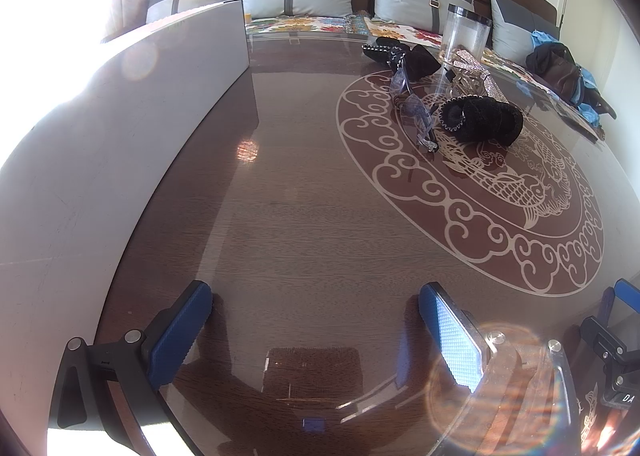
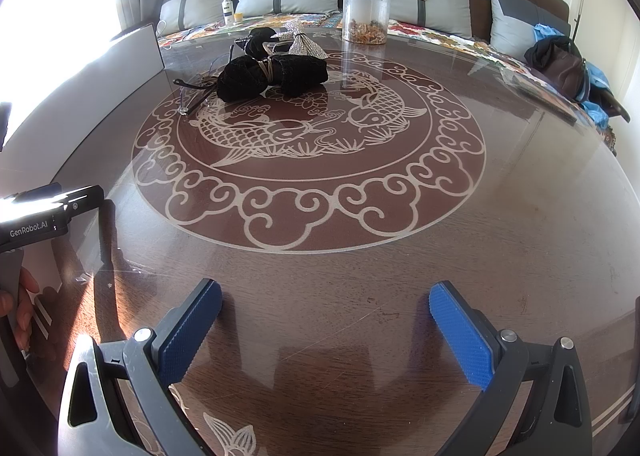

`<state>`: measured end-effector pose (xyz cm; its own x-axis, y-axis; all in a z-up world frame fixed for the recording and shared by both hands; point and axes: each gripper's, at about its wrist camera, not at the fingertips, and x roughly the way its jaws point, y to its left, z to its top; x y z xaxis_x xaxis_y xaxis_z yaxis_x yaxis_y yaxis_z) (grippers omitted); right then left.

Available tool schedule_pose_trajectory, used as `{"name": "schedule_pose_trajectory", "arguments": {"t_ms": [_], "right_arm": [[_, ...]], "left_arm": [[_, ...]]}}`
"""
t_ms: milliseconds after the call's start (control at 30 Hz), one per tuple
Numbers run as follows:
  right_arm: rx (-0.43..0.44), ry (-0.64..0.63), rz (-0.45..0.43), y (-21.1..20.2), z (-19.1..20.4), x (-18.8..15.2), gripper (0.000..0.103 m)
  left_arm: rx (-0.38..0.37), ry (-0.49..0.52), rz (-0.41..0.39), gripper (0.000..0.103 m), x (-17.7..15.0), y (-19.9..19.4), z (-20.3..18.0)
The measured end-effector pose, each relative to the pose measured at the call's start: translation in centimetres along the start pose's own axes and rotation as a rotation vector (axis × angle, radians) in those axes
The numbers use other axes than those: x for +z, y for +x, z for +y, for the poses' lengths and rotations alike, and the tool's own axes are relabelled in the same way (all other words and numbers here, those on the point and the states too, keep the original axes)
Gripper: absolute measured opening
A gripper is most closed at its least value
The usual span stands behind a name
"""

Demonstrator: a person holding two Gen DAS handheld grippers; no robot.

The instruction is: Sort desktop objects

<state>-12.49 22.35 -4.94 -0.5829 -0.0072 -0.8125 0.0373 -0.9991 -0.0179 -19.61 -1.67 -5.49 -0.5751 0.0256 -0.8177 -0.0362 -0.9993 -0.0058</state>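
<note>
A pile of small objects lies on the far part of the dark table: a black velvet bow (image 1: pixel 482 118) (image 2: pixel 274 74), clear purple-tinted glasses (image 1: pixel 414 106) (image 2: pixel 196 92), a rhinestone bow (image 1: pixel 474 70) (image 2: pixel 302 42) and another black hair piece (image 1: pixel 394 50) (image 2: pixel 258 40). A clear jar with a black lid (image 1: pixel 464 34) (image 2: pixel 366 12) stands behind them. My left gripper (image 1: pixel 314 330) is open and empty, low over the near table. My right gripper (image 2: pixel 326 332) is open and empty, also near the front edge.
A grey-white panel (image 1: pixel 132 104) (image 2: pixel 136 42) stands along the table's left side. The table (image 2: pixel 520 216) has a round fish pattern under glass. Cushions, a small bottle (image 2: pixel 228 8) and a dark bag (image 2: pixel 560 60) lie on the bench behind.
</note>
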Motion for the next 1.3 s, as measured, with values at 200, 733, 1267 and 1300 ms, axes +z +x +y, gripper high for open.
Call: {"name": "schedule_pose_trajectory", "arguments": {"t_ms": [200,733,1267,1300], "right_arm": [[0.0,0.0,0.0,0.0,0.0,0.0,0.103],[0.0,0.0,0.001,0.0,0.0,0.1,0.103],[-0.001,-0.002,0.003,0.0,0.0,0.1,0.103],[-0.001,-0.002,0.002,0.0,0.0,0.0,0.103]], "left_arm": [[0.0,0.0,0.0,0.103,0.0,0.0,0.0],[0.006,0.003,0.005,0.103,0.0,-0.1,-0.1],[-0.049,0.082,0.083,0.103,7.5,5.0,-4.5],[-0.047,0.078,0.084,0.103,8.1,5.4,-4.8]]}}
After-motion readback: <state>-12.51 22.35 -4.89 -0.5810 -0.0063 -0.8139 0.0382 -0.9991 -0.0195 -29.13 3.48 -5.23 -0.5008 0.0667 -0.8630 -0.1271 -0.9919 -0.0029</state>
